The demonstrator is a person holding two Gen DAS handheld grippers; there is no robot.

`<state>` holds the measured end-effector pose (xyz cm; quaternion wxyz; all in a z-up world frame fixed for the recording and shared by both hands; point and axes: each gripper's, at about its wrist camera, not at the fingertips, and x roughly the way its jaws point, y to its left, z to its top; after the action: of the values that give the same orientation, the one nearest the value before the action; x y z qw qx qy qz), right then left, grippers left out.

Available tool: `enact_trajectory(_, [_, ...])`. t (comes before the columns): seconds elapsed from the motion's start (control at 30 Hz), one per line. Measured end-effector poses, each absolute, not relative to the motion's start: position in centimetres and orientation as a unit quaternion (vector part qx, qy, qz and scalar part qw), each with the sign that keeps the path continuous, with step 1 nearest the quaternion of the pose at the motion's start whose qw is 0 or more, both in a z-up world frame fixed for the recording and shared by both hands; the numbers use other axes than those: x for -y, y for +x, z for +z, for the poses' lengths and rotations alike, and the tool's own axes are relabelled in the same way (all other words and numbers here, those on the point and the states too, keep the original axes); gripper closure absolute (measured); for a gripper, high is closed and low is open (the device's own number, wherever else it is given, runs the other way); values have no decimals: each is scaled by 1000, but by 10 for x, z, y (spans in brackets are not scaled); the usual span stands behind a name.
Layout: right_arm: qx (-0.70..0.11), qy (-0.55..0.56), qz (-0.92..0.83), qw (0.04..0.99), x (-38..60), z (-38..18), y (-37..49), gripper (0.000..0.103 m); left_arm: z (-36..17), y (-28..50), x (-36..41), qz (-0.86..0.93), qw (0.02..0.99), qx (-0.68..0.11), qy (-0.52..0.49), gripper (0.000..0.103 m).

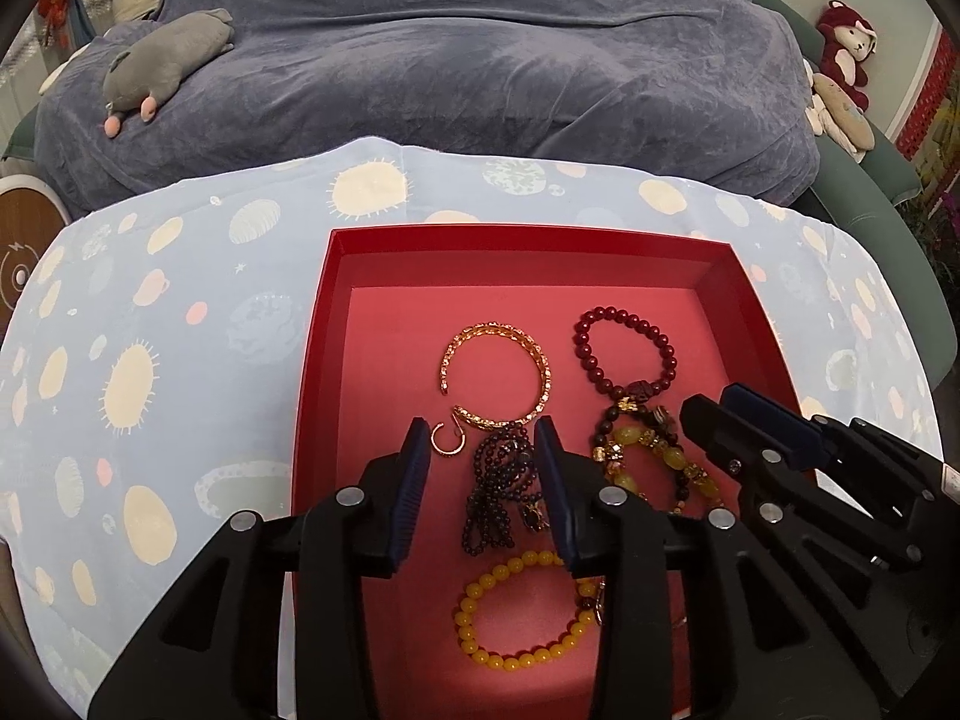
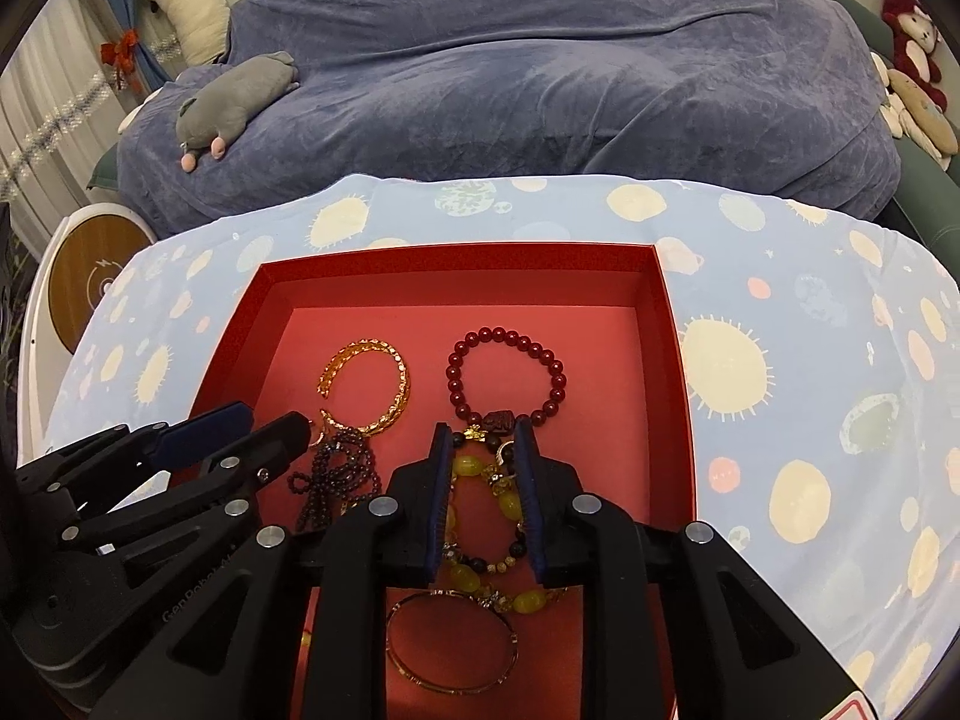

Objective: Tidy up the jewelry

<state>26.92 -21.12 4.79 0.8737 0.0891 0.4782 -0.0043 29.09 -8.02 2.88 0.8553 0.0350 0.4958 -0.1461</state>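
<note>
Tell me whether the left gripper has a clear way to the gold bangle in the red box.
Probably yes. The left gripper is open, and the gold bangle lies flat just ahead of its fingertips. Only the dark bead strand sits between the fingers, short of the bangle.

Behind your worktop, a grey plush point(image 1: 165, 57) lies on the blue blanket point(image 1: 480, 60); a red plush point(image 1: 846, 51) sits far right.

bracelets point(image 1: 624, 354) flat in red box point(image 1: 528, 240) (loose)
</note>
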Motion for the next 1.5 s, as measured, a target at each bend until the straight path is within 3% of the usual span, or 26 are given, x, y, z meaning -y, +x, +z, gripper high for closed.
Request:
enact_trajectory(0.13, [-474, 91, -11, 876, 209, 60, 254, 79, 42, 276, 79, -144, 860, -487, 41, 68])
enact_trajectory(0.33, [-472, 97, -28, 876, 209, 76, 218, 69, 62, 246, 76, -140, 867, -476, 48, 66])
enact_trajectory(0.63, [-471, 96, -52, 876, 205, 89, 164, 64, 78, 196, 63, -128, 875, -464, 58, 50])
enact_trajectory(0.87, [-462, 82, -62, 881, 198, 96, 133, 48, 77, 170, 46, -102, 878, -465, 53, 38])
enact_trajectory(1.27, [-468, 79, -72, 877, 195, 93, 104, 34, 73, 143, 27, -68, 882, -464, 44, 17])
enact_trajectory(1.43, [-465, 87, -76, 878, 198, 92, 96, 19, 72, 140, 22, -60, 882, -465, 40, 12])
enact_trajectory(1.5, [-467, 88, -77, 876, 199, 91, 94, 19, 72, 138, 21, -60, 883, -464, 42, 11])
